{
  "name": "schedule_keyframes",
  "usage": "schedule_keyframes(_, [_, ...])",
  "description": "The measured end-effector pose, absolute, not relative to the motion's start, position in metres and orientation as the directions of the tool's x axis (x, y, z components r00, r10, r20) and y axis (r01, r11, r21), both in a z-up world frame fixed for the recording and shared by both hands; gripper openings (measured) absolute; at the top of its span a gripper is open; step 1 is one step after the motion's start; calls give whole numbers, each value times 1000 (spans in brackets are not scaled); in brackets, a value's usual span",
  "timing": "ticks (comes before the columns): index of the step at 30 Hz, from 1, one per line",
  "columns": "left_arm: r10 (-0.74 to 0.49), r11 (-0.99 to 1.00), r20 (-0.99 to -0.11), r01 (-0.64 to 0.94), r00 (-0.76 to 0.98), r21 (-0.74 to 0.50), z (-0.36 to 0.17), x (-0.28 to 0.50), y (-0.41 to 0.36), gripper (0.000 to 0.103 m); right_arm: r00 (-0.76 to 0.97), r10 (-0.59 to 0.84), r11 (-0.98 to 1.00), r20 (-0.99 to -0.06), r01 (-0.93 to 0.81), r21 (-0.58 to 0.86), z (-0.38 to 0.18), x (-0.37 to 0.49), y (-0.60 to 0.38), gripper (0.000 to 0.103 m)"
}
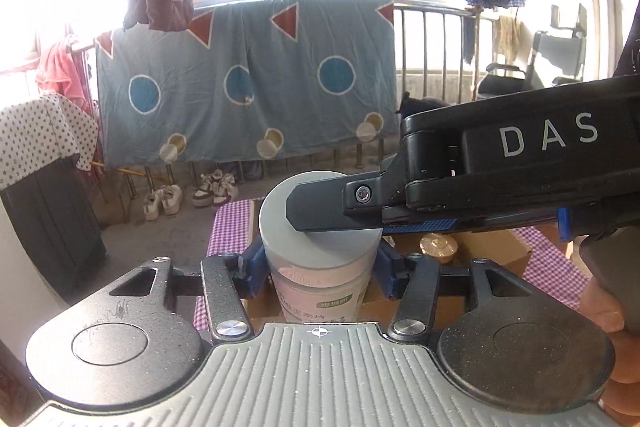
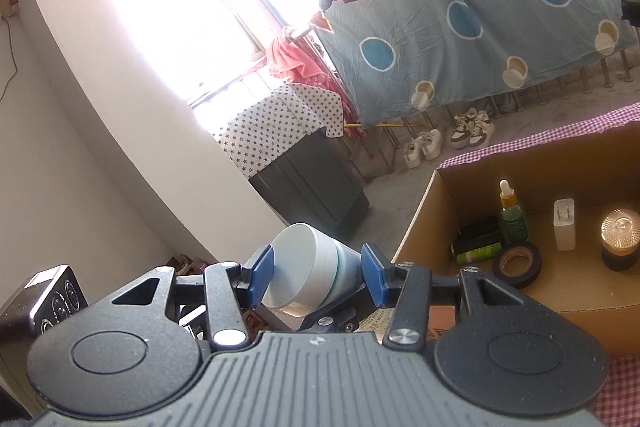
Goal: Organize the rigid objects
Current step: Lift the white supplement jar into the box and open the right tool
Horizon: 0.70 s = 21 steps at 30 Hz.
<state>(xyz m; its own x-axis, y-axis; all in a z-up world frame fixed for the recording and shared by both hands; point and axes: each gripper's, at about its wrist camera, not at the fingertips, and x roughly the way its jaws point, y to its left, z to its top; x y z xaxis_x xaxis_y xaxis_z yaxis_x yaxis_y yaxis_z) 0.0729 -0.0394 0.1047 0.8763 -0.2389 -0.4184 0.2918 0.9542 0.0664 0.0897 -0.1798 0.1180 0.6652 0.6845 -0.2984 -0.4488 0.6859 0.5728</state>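
Both grippers gripped one white jar: the left gripper clamped its body, the right gripper its grey lid, each partly closed. Right of the right jaws sat one cardboard box holding one tape roll and one dropper bottle.

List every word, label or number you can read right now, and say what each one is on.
"DAS": white letters on the side of the right gripper, seen from the left wrist.
Jar label: a green tag and a line of characters, too blurred to read.
Green dropper bottle and the dark green pack in the cardboard box: print too small to read.
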Motion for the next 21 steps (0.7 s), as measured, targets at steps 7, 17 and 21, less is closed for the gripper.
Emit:
schedule_keyframes(7, [-340, 923, -423, 384, 840, 21, 110, 111, -74, 53, 742, 602, 745, -294, -391, 540, 130, 110, -223, 52])
schedule_keyframes(17, [-424, 876, -588, 477, 689, -73, 66, 181, -129, 53, 715, 547, 759, -435, -206, 618, 82, 183, -295, 52])
schedule_keyframes(21, [-424, 871, -641, 482, 640, -94, 44, 194, -134, 53, 688, 544, 750, -479, -143, 646, 51, 200, -309, 52])
